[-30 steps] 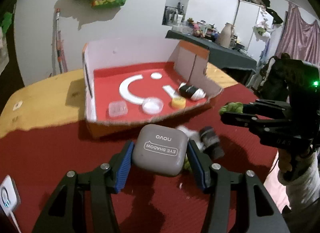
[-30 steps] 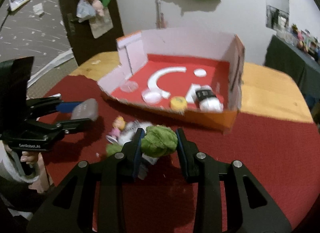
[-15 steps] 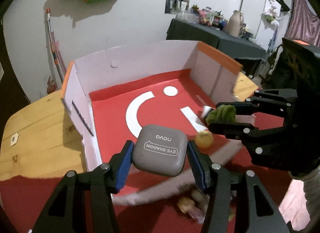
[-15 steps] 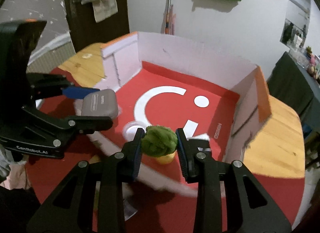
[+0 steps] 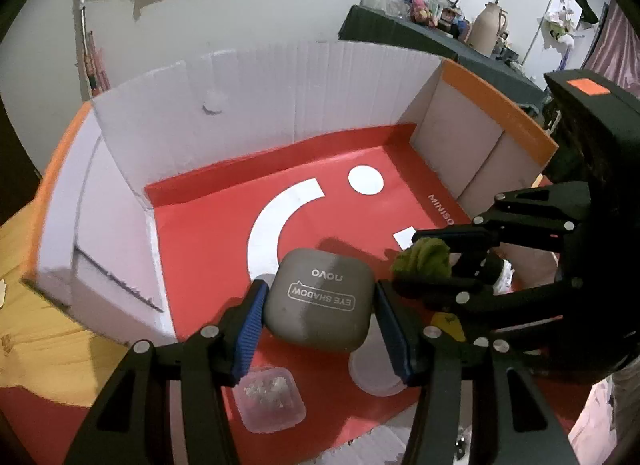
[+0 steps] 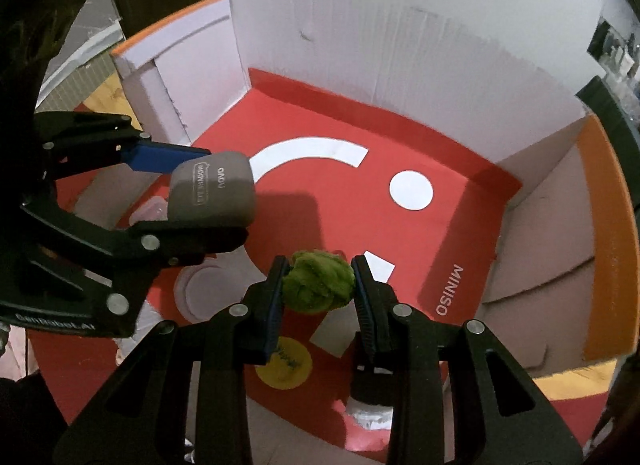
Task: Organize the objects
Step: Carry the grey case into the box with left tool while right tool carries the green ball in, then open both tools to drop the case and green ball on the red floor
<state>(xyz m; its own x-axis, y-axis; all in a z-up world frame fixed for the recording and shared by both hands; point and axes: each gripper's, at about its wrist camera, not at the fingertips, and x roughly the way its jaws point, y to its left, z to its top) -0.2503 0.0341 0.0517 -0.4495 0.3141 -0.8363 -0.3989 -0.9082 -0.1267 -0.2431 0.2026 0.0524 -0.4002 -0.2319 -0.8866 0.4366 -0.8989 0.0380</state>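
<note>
Now over the red box (image 5: pixel 480 93), left claw (image 5: pixel 320 307) gripping eye-shadow case (image 5: pixel 320 301), right claw (image 6: pixel 318 285) gripping green ball (image 6: pixel 318 285).

A lived-in domestic room. A wooden desk (image 5: pixel 36 329) with a red cloth (image 5: pixel 28 421) carries a cardboard box (image 5: pixel 248 105). Behind stand a plain white wall (image 5: pixel 260 5), a dark side table (image 5: pixel 420 37) crowded with bottles, toys and a beige jug (image 5: pixel 489 27), and a pink curtain (image 5: pixel 618 49).
</note>
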